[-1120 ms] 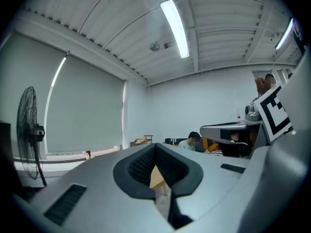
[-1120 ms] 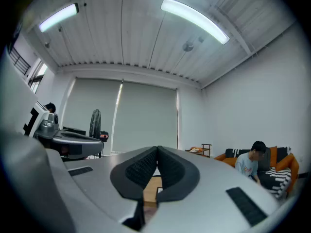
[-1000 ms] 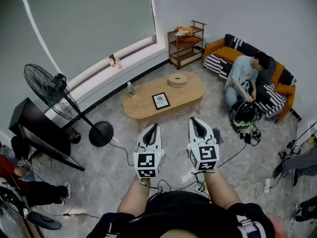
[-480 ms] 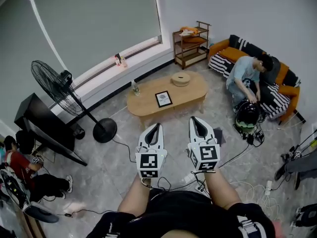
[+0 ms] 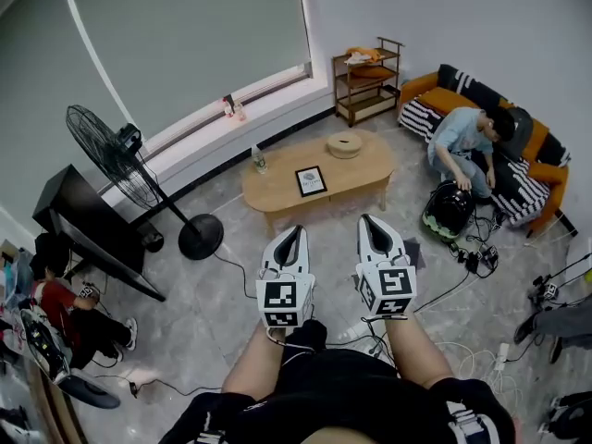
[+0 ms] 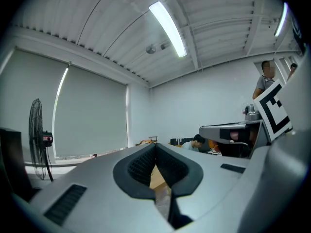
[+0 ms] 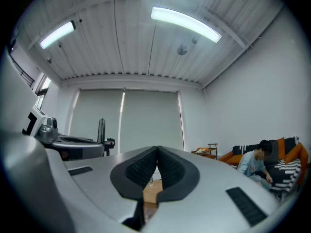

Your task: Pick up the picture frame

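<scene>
While both grippers were held level and side by side above the floor, the left gripper (image 5: 293, 230) had its fingers (image 6: 141, 167) fully closed, tip to tip, with nothing gripped. The right gripper (image 5: 367, 218) showed the same condition: fingers (image 7: 140, 172) pressed together and empty. Neither gripper touched any object.

The picture frame (image 5: 311, 181) lay flat near the middle of the worktop (image 5: 277, 192), slightly toward its left end and well apart from both grippers. Through the gap below the closed fingertips, each gripper view showed only a strip of the wooden worktop.

Compared with one second earlier, the worktop and its surroundings had shifted to the right in the head view. The fingers of both grippers remained closed, and the grippers kept the same side-by-side position. A seated person (image 5: 65, 308) at the left edge of the head view had come further into view.

A small bottle (image 5: 259, 159) stood at the far left corner of the worktop, and a round lidded container (image 5: 345, 144) sat at its far right end. A standing fan (image 5: 118, 157) stood to the left of the worktop. Beyond the right end were a wooden shelf unit (image 5: 368, 81) and an orange sofa (image 5: 481, 95). A second person (image 5: 467, 137) sat in front of the sofa. Cables (image 5: 453, 289) ran across the floor to the right of the grippers. Open floor lay between the grippers and the near edge of the worktop.
</scene>
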Motion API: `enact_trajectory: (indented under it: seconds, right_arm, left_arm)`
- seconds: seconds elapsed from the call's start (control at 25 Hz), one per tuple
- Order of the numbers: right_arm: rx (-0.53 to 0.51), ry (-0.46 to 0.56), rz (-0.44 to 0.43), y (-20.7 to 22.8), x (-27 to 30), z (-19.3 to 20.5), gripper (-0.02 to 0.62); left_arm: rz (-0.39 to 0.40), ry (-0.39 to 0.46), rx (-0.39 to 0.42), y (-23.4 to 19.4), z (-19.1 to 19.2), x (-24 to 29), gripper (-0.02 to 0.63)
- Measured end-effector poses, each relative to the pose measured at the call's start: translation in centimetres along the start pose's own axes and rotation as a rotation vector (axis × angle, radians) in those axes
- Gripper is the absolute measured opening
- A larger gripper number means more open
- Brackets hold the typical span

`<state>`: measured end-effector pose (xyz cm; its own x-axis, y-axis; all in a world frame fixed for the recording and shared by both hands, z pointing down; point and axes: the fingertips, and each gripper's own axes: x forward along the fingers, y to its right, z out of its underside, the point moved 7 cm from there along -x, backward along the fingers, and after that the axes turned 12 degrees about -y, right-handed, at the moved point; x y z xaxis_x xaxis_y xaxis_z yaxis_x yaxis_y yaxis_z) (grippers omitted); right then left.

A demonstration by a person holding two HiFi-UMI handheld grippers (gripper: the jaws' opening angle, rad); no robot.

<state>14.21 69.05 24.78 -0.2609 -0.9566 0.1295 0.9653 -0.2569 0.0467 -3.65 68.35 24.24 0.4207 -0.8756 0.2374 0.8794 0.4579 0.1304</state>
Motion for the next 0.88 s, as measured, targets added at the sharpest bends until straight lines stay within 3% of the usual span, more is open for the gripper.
enact_trajectory:
  seconds: [0.4, 0.88]
  right_arm:
    - [-0.041, 0.013, 0.008, 1.4, 7.1, -0.8, 0.017]
    - [-0.048, -0.012, 0.032, 2.6, 25.3, -4.4, 0.017]
  left_arm:
    - [0.002, 0.004, -0.002, -3.3, 0.1, 7.3, 0.02]
    - [0.055, 0.004, -0.016, -14.4, -2.5, 21.8, 0.02]
